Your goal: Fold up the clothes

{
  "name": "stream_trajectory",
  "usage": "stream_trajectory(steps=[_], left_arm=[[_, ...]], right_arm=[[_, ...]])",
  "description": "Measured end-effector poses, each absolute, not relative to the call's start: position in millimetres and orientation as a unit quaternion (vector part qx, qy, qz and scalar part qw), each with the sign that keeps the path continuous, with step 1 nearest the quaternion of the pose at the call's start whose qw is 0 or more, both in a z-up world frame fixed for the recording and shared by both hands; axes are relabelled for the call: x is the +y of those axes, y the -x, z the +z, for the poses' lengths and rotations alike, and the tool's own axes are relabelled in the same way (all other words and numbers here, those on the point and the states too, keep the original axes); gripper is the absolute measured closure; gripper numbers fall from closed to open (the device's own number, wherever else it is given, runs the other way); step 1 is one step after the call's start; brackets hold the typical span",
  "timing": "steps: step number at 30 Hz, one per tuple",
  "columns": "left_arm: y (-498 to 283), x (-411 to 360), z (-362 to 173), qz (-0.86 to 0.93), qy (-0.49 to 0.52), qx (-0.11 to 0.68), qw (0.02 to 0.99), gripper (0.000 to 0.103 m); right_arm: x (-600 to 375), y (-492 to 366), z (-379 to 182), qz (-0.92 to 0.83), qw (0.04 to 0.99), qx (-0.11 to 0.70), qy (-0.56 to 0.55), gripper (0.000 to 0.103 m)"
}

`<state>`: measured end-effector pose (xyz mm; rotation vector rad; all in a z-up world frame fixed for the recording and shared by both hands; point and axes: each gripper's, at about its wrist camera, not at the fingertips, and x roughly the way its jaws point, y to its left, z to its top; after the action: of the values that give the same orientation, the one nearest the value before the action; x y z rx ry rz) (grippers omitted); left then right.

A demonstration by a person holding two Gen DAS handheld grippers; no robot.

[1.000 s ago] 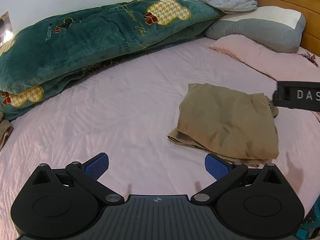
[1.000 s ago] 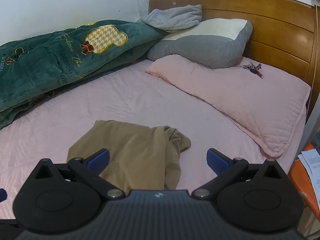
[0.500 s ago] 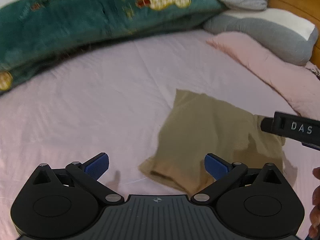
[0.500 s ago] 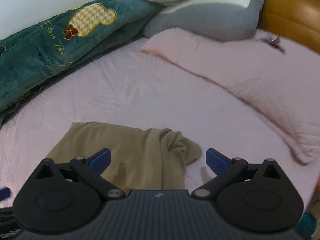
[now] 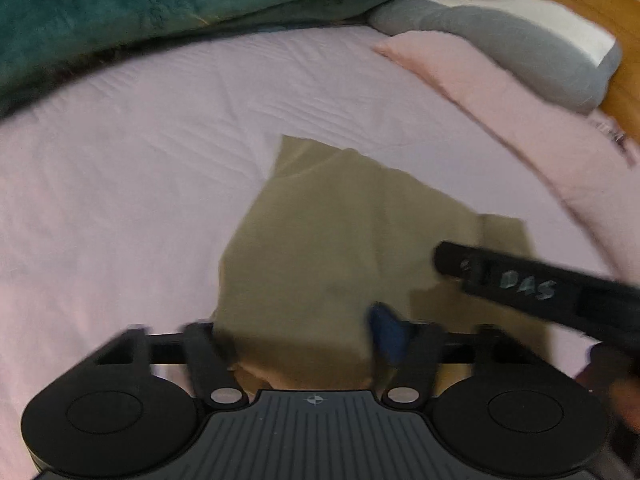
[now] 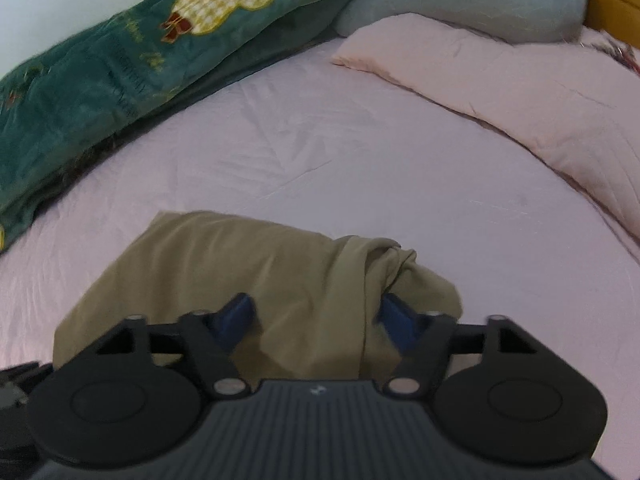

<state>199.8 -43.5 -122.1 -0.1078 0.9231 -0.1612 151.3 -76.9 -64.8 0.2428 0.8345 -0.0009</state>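
A folded tan garment (image 5: 332, 248) lies on the pink bed sheet (image 5: 120, 184). My left gripper (image 5: 304, 336) is low over the garment's near edge, its jaws partly closed with cloth between them; the left pad is hidden under the fabric. My right gripper (image 6: 320, 320) is also down at the garment (image 6: 248, 264), jaws narrowed and straddling a fold next to the bunched right corner. The right gripper's black body with "DAS" lettering (image 5: 532, 284) shows at the right of the left wrist view.
A dark green plush blanket (image 6: 120, 60) lies along the far left of the bed. A pink pillow (image 6: 500, 80) and a grey pillow (image 6: 472, 4) lie at the head, by the wooden headboard (image 5: 576, 4).
Both grippers have dropped down and forward onto the tan garment. Their jaws have narrowed from wide open to partly closed around its near edge.
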Motion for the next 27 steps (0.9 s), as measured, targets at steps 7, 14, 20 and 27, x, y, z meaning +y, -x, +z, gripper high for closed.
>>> stream_trajectory(steps=[7, 14, 20, 27], left_arm=[[-188.6, -45.3, -126.8, -0.094, 0.093, 0.426, 0.895, 0.082], [-174.1, -41.1, -113.8, -0.095, 0.115, 0.395, 0.906, 0.086], [-156.9, -25.1, -89.4, -0.083, 0.119, 0.362, 0.921, 0.086], [-117.5, 31.8, -40.5, -0.043, 0.128, 0.309, 0.942, 0.086]], right_arm=[[-76.1, -143.8, -58.7, 0.017, 0.921, 0.381, -0.084, 0.080], [-75.7, -136.6, -47.7, 0.024, 0.933, 0.350, -0.085, 0.083], [-64.4, -124.5, -26.0, 0.046, 0.945, 0.314, -0.080, 0.084], [-16.9, -107.2, 9.0, 0.109, 0.957, 0.259, -0.067, 0.085]])
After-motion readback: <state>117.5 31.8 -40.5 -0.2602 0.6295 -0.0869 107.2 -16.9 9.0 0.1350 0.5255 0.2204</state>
